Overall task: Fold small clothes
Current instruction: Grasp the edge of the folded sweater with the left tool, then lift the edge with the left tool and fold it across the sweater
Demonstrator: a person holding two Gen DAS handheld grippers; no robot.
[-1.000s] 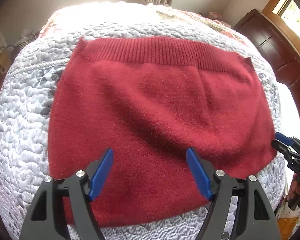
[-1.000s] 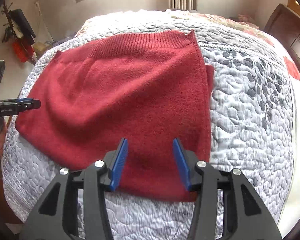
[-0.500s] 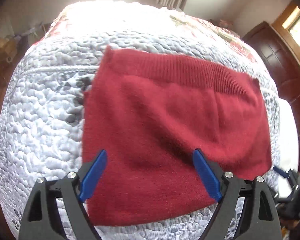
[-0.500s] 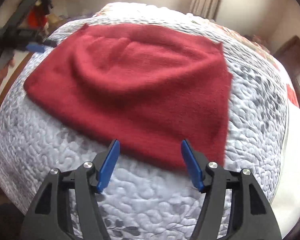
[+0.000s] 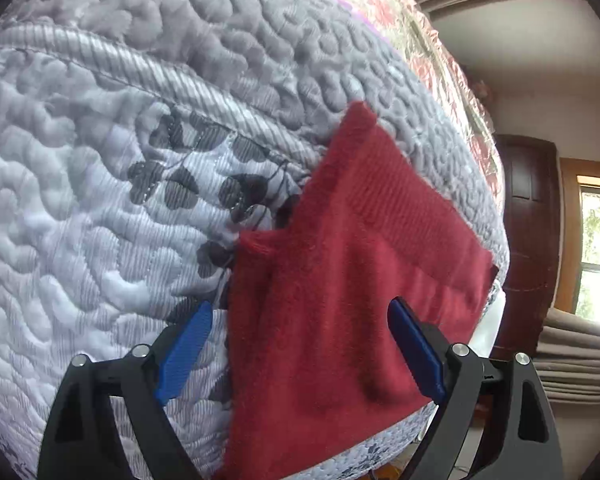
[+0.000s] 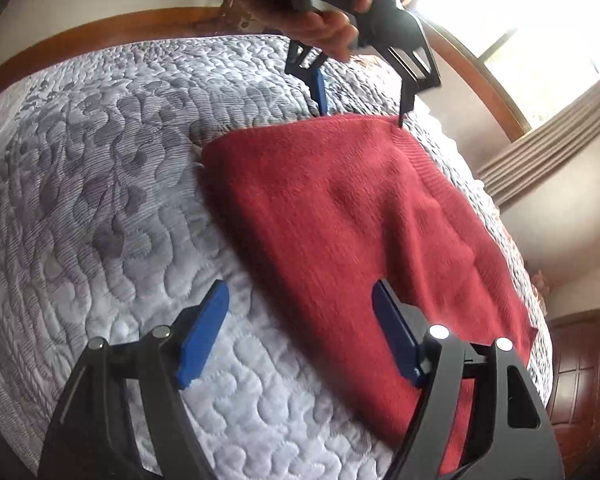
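Garment (image 6: 352, 216), red knit, lies flat on quilted bedspread (image 6: 100, 168). Left gripper (image 5: 300, 356) and right gripper (image 6: 300, 332) both gape, holding nothing. Window (image 6: 512, 12) upper right.

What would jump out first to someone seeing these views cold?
The red knit garment lying flat on the grey quilted bedspread, ribbed hem towards the window side. Next, both grippers open at opposite ends of it: the left gripper astride one edge, the right gripper at the other.
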